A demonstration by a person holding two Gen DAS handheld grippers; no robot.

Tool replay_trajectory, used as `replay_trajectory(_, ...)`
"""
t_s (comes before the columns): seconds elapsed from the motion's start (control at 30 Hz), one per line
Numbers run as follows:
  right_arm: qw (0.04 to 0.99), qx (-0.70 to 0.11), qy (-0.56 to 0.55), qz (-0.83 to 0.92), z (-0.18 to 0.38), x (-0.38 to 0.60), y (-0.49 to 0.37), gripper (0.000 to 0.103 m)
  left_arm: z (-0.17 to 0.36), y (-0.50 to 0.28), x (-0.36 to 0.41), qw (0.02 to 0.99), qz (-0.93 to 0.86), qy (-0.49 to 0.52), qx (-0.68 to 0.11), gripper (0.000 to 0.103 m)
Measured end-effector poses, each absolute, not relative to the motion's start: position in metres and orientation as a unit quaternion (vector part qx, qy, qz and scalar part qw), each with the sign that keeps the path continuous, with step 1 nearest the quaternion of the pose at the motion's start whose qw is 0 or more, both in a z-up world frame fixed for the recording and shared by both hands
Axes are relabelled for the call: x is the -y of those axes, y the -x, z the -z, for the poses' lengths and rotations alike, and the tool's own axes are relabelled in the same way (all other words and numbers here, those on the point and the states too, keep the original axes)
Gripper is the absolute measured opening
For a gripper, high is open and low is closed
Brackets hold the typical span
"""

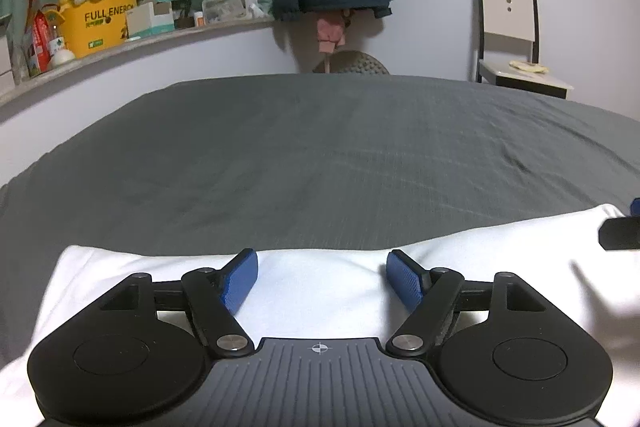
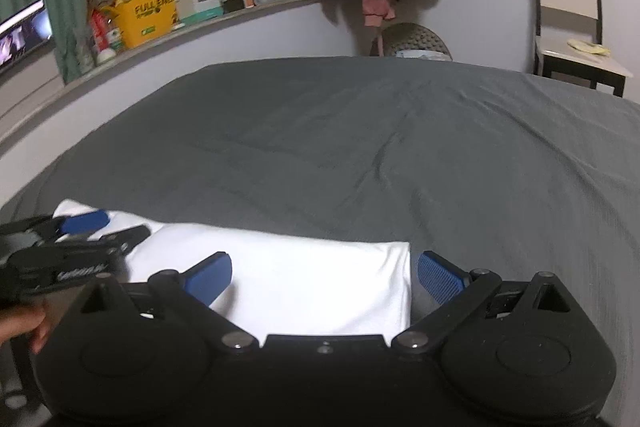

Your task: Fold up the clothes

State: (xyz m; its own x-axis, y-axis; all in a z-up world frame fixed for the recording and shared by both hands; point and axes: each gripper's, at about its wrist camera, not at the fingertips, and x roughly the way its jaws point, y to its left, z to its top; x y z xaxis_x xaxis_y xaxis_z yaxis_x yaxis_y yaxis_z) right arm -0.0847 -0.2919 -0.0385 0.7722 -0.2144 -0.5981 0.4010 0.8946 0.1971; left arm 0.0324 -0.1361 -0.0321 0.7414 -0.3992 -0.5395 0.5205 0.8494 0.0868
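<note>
Folded white garment [image 1: 320,287] lying on grey bed [image 1: 320,147].
Left gripper [image 1: 322,277] and right gripper [image 2: 324,277] are hovering over it, fingers spread, pinching nothing.

Dim, flat indoor light; soft shadows; strong fisheye bending at edges; slight blur.

Left gripper [image 1: 322,273]: jaws apart, blue pads clear of each other, tilted downward.
Right gripper [image 2: 324,277]: jaws spread very wide, tilted downward.
Hand [image 2: 24,323]: at the right view's left edge, blurred, probably gripping the left handle.
</note>
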Motion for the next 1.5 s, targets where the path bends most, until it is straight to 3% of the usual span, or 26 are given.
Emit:
replay_trajectory(0.6, 0.924, -0.274, -0.188, 0.190, 0.028, 0.320, 0.102, 0.103, 0.031, 0.026, 0.107, 0.907, 0.252, -0.181, -0.286, 0.079)
replay_trajectory(1.0, 0.888, -0.343, -0.246, 0.181, 0.034, 0.367, 0.115, 0.103, 0.024, 0.070, 0.099, 0.896, 0.233, -0.222, -0.306, 0.079)
replay_trajectory(1.3, 0.875, -0.379, -0.287, 0.091, 0.043, 0.367, 0.119, 0.102, 0.001, 0.085, 0.080, 0.893, 0.248, -0.198, -0.319, 0.082)
replay_trajectory(1.5, 0.865, -0.376, -0.329, 0.044, 0.052, 0.372, 0.117, 0.085, -0.026, 0.073, 0.054, 0.906, 0.266, -0.136, -0.299, 0.085)
